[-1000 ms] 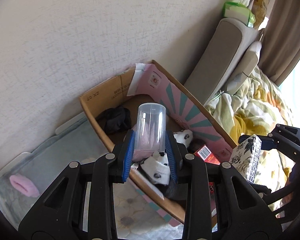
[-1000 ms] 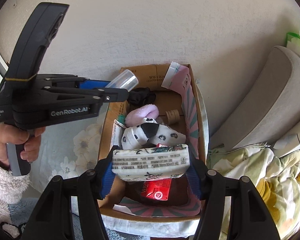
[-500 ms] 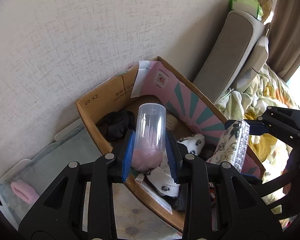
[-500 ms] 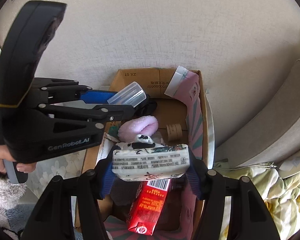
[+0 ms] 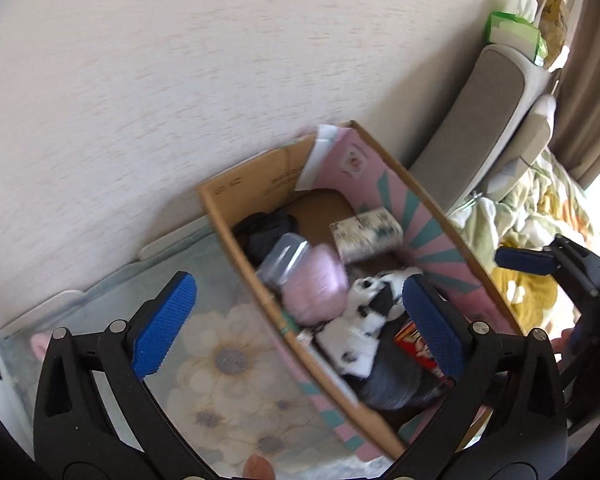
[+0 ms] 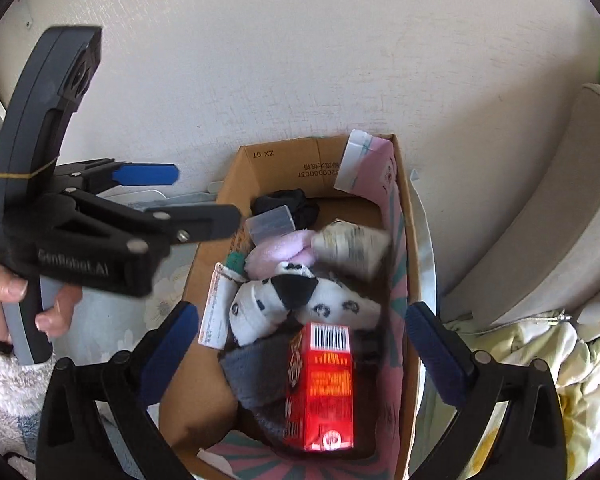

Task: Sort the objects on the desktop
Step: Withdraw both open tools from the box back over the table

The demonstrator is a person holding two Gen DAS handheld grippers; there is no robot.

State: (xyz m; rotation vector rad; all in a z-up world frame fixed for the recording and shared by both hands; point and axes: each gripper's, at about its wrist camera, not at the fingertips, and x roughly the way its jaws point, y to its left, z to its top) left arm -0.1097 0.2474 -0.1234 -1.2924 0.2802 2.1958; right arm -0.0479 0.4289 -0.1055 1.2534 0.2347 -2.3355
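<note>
Green tissue pack (image 5: 516, 36) atop grey cushion (image 5: 484, 120).

This is a home, a lived-in bedroom or sitting corner. A padded grey headboard or sofa back (image 5: 496, 128) leans on a textured wall (image 5: 180, 60), with a rumpled floral quilt (image 5: 532, 208) below it and a green tissue pack (image 5: 514, 34) on top. Brown curtains (image 5: 584, 80) hang nearby. A flower-print mat (image 5: 228, 360) lies beside a cardboard box (image 6: 284, 160) of socks and snacks.
</note>
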